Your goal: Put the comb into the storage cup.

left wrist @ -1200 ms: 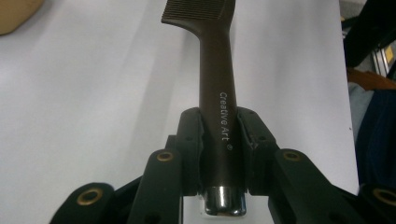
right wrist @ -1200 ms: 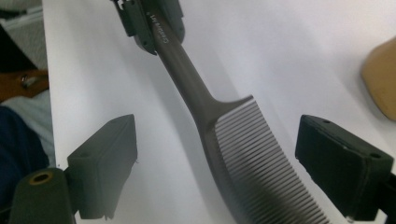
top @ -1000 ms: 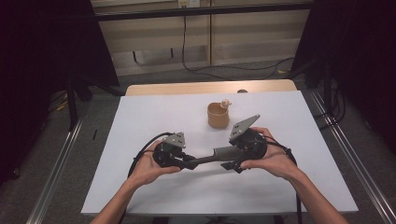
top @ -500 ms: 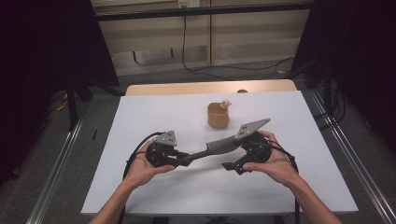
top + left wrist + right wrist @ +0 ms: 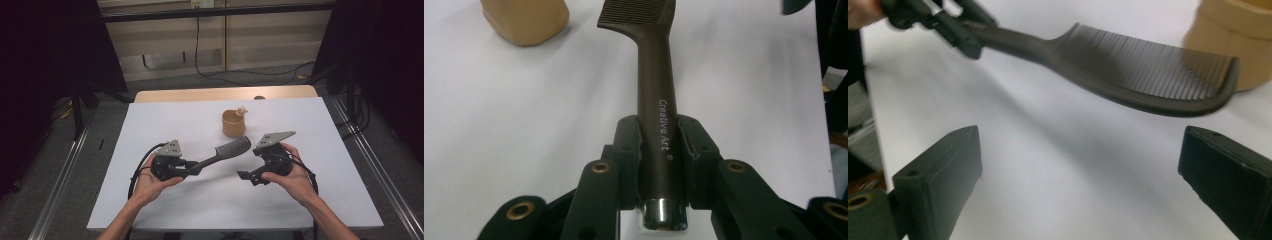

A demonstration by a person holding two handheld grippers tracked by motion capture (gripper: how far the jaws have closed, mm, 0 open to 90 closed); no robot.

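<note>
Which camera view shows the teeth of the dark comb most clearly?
The right gripper view: the comb lies side-on and close, with its teeth distinct. The left gripper view looks along the handle, with the teeth cut off at the top edge. The high view shows the whole comb, small.

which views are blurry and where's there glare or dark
Right gripper view: soft, the comb and left gripper smeared. Left gripper view: sharp on the comb's lettering, glint on its metal end cap. High view: white table bright, surroundings nearly black.
</note>
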